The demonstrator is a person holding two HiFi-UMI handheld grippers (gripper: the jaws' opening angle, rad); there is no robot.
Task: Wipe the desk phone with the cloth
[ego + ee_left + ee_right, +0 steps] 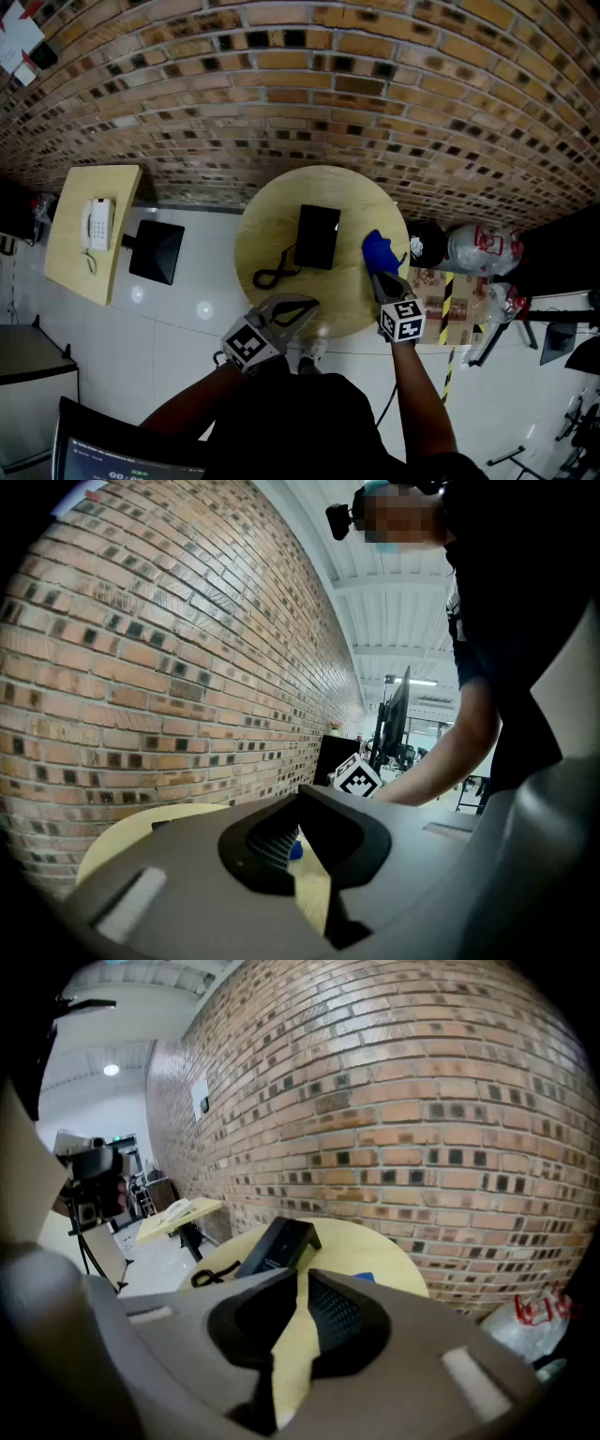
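Right gripper [300, 1276] jaws are nearly together at the tips, and by the head view they look pinched on the blue cloth [377, 250]. That is not certain, since the right gripper view shows only a sliver of blue past the right-hand jaw. Cloth is bunched at the jaw tips, over the right part of the round yellow bench [272, 220], just beside the desk phone [317, 236], with a small gap between them. Desk phone is black and stands near the bench centre, its sloped body toward the brick wall [300, 84]. Black coiled cord [272, 275] runs from its left side and loops on the bench top. Left gripper [307, 305] hovers over the near edge of the bench, well apart from the phone, jaws closed together with nothing between them; bench top and a speck of the blue cloth show through the gap behind the tips. Both of the person's arms reach in from the bottom of the head view. Farther left a second bench [70, 253], rectangular and yellow, carries a white phone [97, 223], with a dark flat panel [157, 250] just beside it on the white floor. Right of the round bench, clear plastic bags [480, 246] lie near the wall.
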